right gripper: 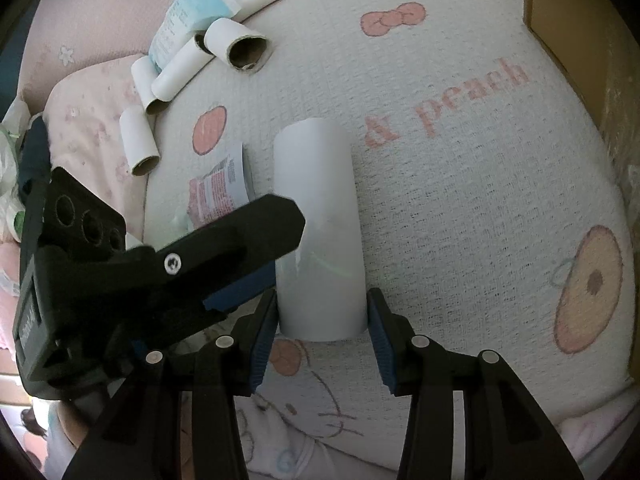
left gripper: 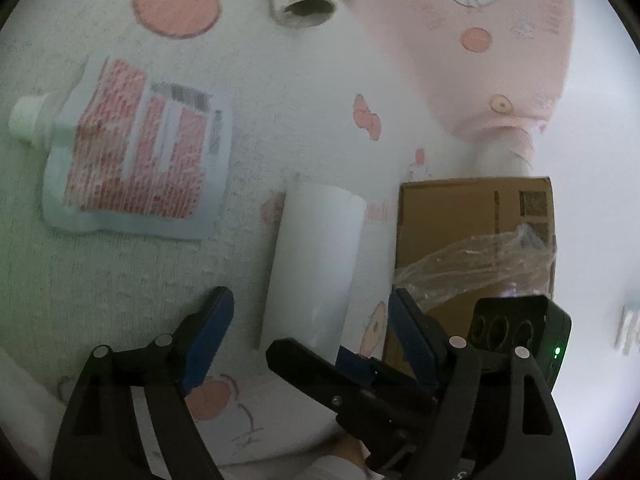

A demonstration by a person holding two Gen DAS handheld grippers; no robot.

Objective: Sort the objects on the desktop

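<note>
Two hand-held grippers: both in my views, one per hand.
Left hand-held gripper [left gripper: 310,314]: jaws spread wide, blue pads clear of everything; nothing pinched.
Right hand-held gripper [right gripper: 322,334]: jaws half apart, straddling the near end of the big white tube [right gripper: 320,232]; left pad looks to touch it, right pad shows a sliver of gap, so I cannot tell if it is truly pinched.
Big white tube: one, lying flat on the quilted blanket [right gripper: 460,208], between both grippers, just beside the cardboard box [left gripper: 452,220].
Small cardboard tubes: I count five in the right wrist view, clustered far left; widest one [right gripper: 238,42] faces me open-ended.
Spout pouch, red print [left gripper: 136,152]: one, flat on the blanket, left of the big tube.
Pale blue packet [right gripper: 192,16]: one, lying among the small tubes.
Cardboard box: one, with crumpled clear plastic wrap [left gripper: 480,260] draped over it.
Blanket: pink peach and bow prints.
</note>
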